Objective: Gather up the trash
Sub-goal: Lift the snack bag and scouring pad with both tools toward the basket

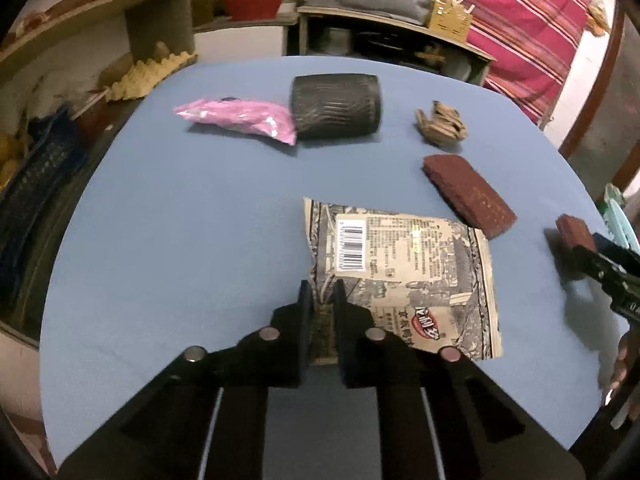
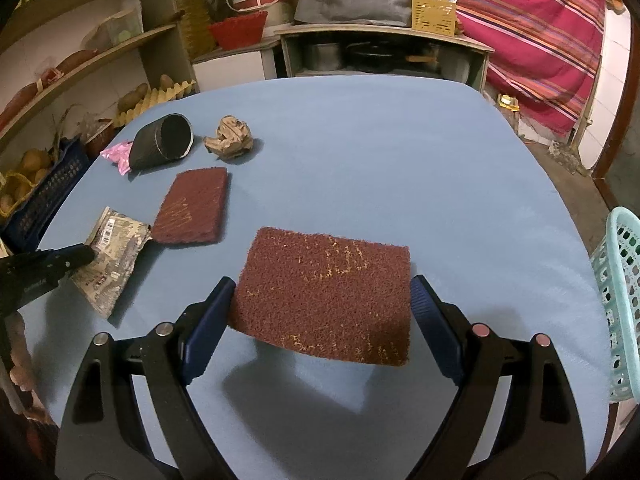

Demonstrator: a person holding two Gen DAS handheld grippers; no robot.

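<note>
On the blue table, near edge: left gripper has its jaws nearly together, pinching the near corner of the printed snack wrapper, which lies flat at table centre. Thin foil-film, so light, floppy and slick; an edge pinch is the only real hold, and it'll droop and may slide out if tugged fast. Right gripper has jaws spread wide, clamped across the side edges of a maroon scouring pad, lifted clear of the cloth with its shadow below. Pad looks light, springy, rough, so good friction, low slip risk. Also on the table: second maroon pad, crumpled brown paper, pink wrapper, dark cup on its side. Teal basket at the right edge is probably the bin.
</note>
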